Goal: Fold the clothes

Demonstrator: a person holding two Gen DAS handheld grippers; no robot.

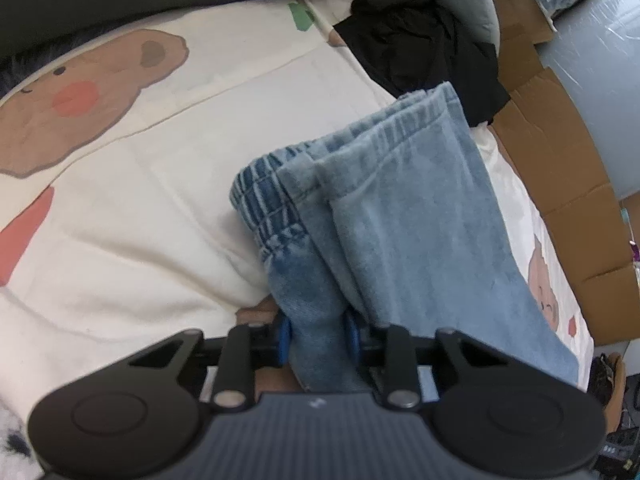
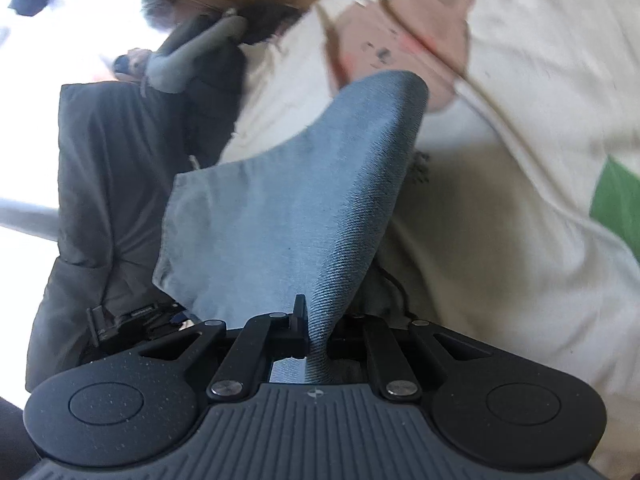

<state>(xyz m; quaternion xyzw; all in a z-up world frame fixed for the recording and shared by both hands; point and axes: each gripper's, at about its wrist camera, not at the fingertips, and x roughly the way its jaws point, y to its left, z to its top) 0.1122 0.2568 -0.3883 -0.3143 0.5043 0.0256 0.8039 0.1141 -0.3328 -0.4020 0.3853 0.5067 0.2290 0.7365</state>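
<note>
Two grippers hold one pair of light blue jeans (image 1: 400, 216) over a cream sheet (image 1: 152, 208) printed with brown bears. In the left wrist view the jeans are folded lengthwise into a thick stack, the gathered elastic waistband at the far end showing a darker blue inner side, the faded outer denim on top. The stack runs from the waistband straight back into the left gripper (image 1: 318, 338), whose blue pads (image 1: 285, 340) press on a bunched fold of denim from both sides; the rest of the stack spreads just right of that gripper. Beyond the waistband lies a crumpled black garment (image 1: 416, 40), and cardboard (image 1: 560, 152) borders the sheet to the right of the jeans. In the right wrist view a smooth twill part of the jeans (image 2: 304, 184) rises from the right gripper (image 2: 316, 340), pinched narrow between its nearly closed fingers and fanning wide beyond them, its far edge curled over and lifted off the sheet (image 2: 520, 160). Left of that cloth hangs a dark grey garment (image 2: 104, 184).
</note>
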